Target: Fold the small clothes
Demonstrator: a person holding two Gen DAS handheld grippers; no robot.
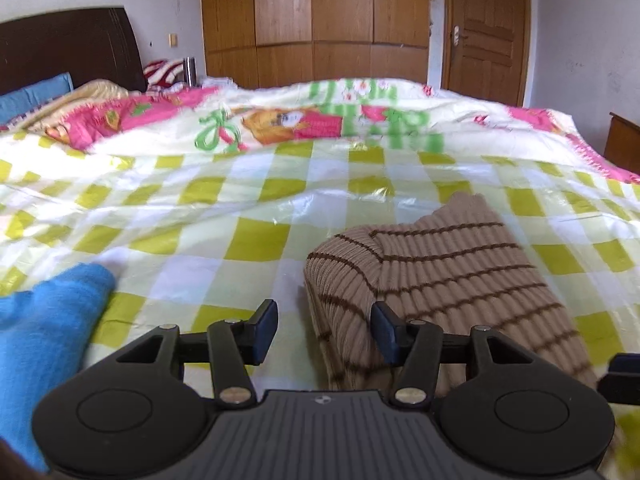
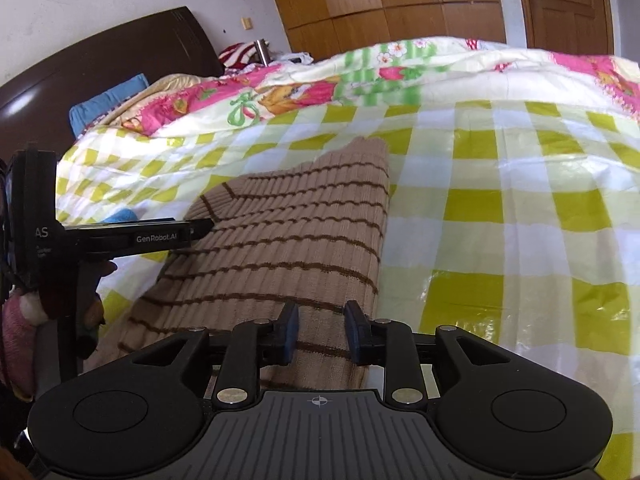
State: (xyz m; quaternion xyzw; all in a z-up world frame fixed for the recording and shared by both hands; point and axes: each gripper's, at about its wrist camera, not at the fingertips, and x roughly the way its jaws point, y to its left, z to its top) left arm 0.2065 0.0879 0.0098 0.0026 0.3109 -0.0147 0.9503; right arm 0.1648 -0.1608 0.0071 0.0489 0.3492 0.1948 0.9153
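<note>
Blue cloth (image 1: 48, 320) beside striped sweater (image 1: 432, 280)

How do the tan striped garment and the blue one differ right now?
The tan striped knit garment is ribbed with thin brown stripes; the blue garment is plain and fuzzy. The tan one lies folded between both open grippers, left gripper and right gripper; the blue one sits off to the left, away from both. Both rest on the checked plastic sheet.

On the one bed (image 1: 248, 236) lie one tan striped knit garment (image 1: 436, 276), one blue fleece garment (image 1: 44, 332), one cartoon quilt (image 1: 304, 120) and one blue pillow (image 1: 34, 94), with two tongs (image 1: 324, 332) (image 2: 318, 332) over them
</note>
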